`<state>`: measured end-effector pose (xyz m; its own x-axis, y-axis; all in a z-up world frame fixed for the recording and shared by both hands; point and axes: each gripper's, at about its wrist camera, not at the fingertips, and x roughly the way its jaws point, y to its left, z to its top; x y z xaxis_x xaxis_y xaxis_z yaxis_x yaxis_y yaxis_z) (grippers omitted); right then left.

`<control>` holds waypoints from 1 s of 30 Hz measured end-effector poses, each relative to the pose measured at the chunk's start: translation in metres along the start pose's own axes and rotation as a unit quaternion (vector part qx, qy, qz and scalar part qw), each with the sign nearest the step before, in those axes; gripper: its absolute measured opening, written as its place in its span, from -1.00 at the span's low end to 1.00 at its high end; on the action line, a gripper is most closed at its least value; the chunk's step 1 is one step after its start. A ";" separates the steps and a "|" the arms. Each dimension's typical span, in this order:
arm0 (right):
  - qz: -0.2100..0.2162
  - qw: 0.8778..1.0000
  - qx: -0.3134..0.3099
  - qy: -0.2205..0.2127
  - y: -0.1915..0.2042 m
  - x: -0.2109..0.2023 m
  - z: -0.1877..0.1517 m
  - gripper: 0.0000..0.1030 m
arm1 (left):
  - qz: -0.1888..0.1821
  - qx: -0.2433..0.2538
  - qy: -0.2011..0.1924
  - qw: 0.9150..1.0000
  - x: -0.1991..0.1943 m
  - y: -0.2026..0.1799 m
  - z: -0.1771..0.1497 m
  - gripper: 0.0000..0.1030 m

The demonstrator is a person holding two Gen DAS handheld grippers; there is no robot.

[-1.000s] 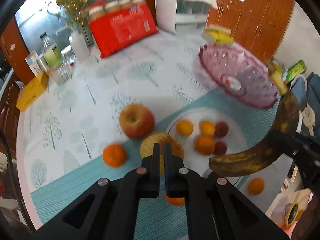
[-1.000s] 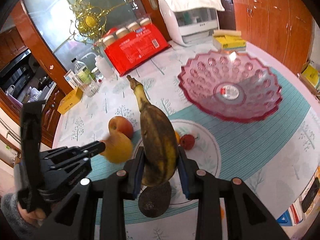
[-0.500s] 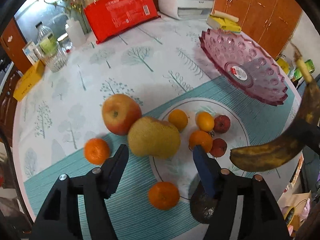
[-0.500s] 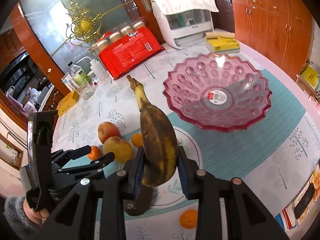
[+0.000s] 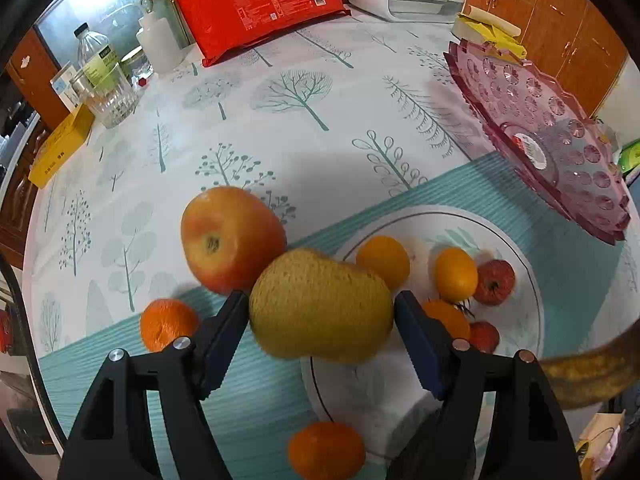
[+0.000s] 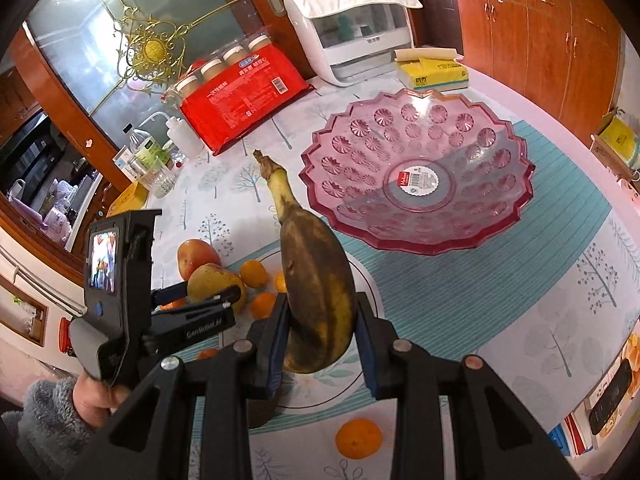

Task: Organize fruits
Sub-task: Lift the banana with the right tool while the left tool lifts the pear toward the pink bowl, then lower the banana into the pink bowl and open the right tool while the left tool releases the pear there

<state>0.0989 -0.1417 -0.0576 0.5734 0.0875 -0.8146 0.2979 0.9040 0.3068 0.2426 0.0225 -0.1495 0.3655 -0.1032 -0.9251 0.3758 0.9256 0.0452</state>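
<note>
My left gripper (image 5: 322, 326) is shut on a yellow pear (image 5: 320, 306), held just above the table beside a red apple (image 5: 230, 238). The pear also shows in the right wrist view (image 6: 212, 280), between the left gripper's fingers (image 6: 200, 298). My right gripper (image 6: 320, 336) is shut on a brown overripe banana (image 6: 316, 280), held above the white plate (image 6: 372, 280). The empty pink glass bowl (image 6: 416, 172) stands beyond it to the right. The white plate (image 5: 516, 360) holds several small oranges (image 5: 384, 262) and small red fruits (image 5: 494, 282).
Loose oranges lie on the cloth left of the plate (image 5: 168, 324), by its near edge (image 5: 326, 450), and near the table's front edge (image 6: 358, 438). At the back stand a red cup package (image 6: 240, 96), bottles (image 5: 98, 64), a glass (image 5: 114, 98), a yellow box (image 5: 60, 146), a white appliance (image 6: 352, 28) and tissues (image 6: 432, 72).
My left gripper opened from shut, moved forward and closed its fingers on the pear. My right gripper carried the banana a little toward the pink bowl.
</note>
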 end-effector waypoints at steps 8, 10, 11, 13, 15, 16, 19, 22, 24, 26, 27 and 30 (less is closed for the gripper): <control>0.004 1.000 0.004 0.008 -0.004 0.007 0.002 -0.39 | 0.008 0.017 -0.010 1.000 0.009 -0.002 0.001 0.42; 0.005 1.000 0.003 0.011 -0.004 0.009 0.002 -0.39 | 0.005 0.014 -0.009 1.000 0.008 -0.001 -0.001 0.41; 0.007 1.000 0.002 0.012 -0.004 0.010 0.003 -0.39 | 0.005 0.011 -0.006 1.000 0.007 0.000 -0.002 0.41; 0.010 1.000 -0.001 0.013 -0.003 0.011 0.004 -0.39 | 0.004 0.003 0.004 1.000 0.003 0.001 -0.004 0.41; 0.013 1.000 -0.005 0.011 -0.002 0.011 0.006 -0.39 | 0.003 0.002 -0.003 1.000 -0.007 0.000 -0.007 0.41; 0.014 1.000 -0.006 0.010 -0.002 0.010 0.007 -0.39 | 0.004 0.007 -0.012 1.000 -0.017 -0.003 -0.007 0.41; 0.020 1.000 -0.013 0.005 -0.002 0.007 0.011 -0.39 | 0.005 0.027 -0.040 0.999 -0.049 -0.015 -0.002 0.41; 0.026 1.000 -0.018 -0.003 -0.003 0.002 0.018 -0.39 | -0.011 0.037 -0.068 0.997 -0.082 -0.030 0.010 0.41; 0.030 0.999 -0.020 -0.010 -0.006 -0.002 0.024 -0.39 | -0.023 0.044 -0.089 0.995 -0.103 -0.042 0.020 0.41; 0.031 0.999 -0.023 -0.020 -0.010 -0.009 0.032 -0.39 | -0.033 0.050 -0.105 0.993 -0.121 -0.056 0.032 0.41; 0.031 0.999 -0.025 -0.025 -0.013 -0.012 0.036 -0.39 | -0.037 0.053 -0.111 0.992 -0.126 -0.062 0.038 0.41; 0.031 0.998 -0.028 -0.044 -0.026 -0.022 0.054 -0.39 | -0.053 0.064 -0.131 0.988 -0.143 -0.089 0.059 0.41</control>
<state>0.1193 -0.1897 -0.0208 0.6556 0.1086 -0.7472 0.2175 0.9205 0.3246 0.2077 -0.0665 0.0011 0.5196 -0.3024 -0.7991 0.5221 0.8527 0.0167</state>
